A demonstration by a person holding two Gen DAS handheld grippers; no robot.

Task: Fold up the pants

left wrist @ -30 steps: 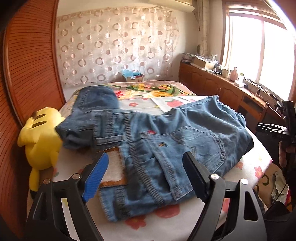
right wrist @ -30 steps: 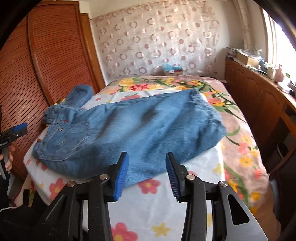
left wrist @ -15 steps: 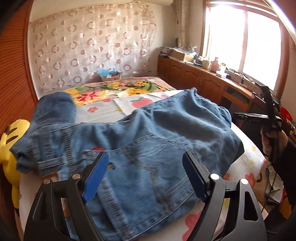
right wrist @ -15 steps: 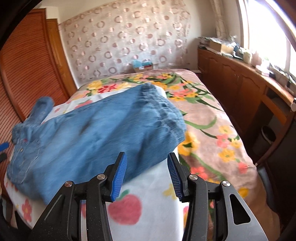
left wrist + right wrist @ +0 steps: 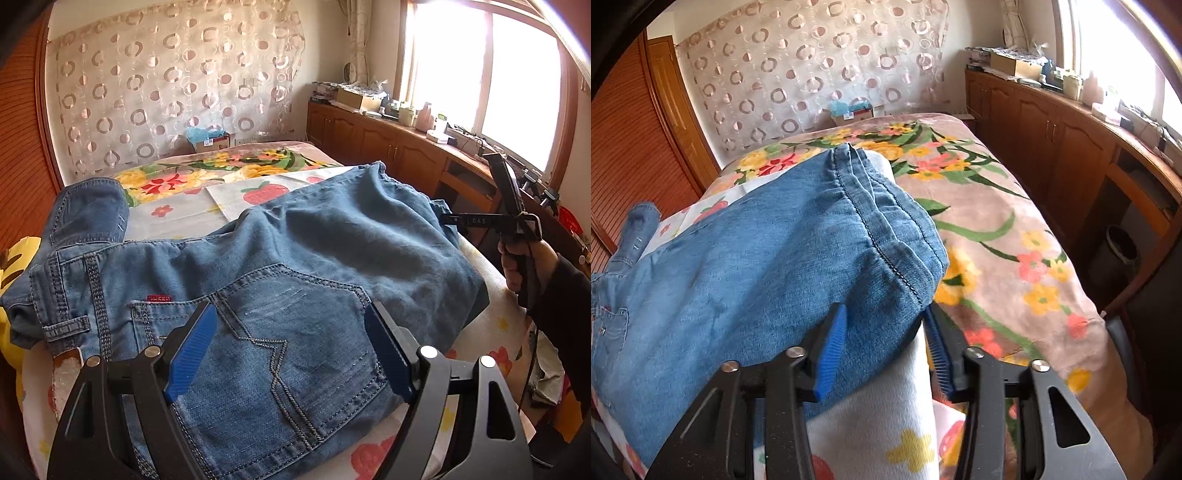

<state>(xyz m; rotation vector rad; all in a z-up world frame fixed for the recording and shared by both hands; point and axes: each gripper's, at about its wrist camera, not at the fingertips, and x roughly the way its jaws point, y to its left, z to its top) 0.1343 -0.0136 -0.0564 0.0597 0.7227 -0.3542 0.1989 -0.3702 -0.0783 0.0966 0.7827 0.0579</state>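
Note:
Blue denim pants [image 5: 303, 266] lie folded lengthwise across the bed. In the left wrist view the waist end with a back pocket [image 5: 266, 332] is closest. My left gripper [image 5: 286, 350] is open, its fingers straddling the pocket just above the cloth. In the right wrist view the hem end of the pants [image 5: 886, 236] lies between the fingers of my right gripper [image 5: 882, 343], which is open around the hem corner. The right gripper also shows in the left wrist view [image 5: 513, 221], held in a hand at the bed's right side.
The bed carries a white fruit-print sheet [image 5: 886, 424] over a floral blanket [image 5: 997, 236]. A yellow plush toy [image 5: 14, 266] lies at the left edge beside a wooden wardrobe [image 5: 624, 147]. Wooden cabinets [image 5: 388, 147] run under the window. A small box [image 5: 210, 140] sits at the headboard.
Both grippers moved in toward the pants. The left came over the back pocket. The right swung to the hem end, which now sits between its fingers.

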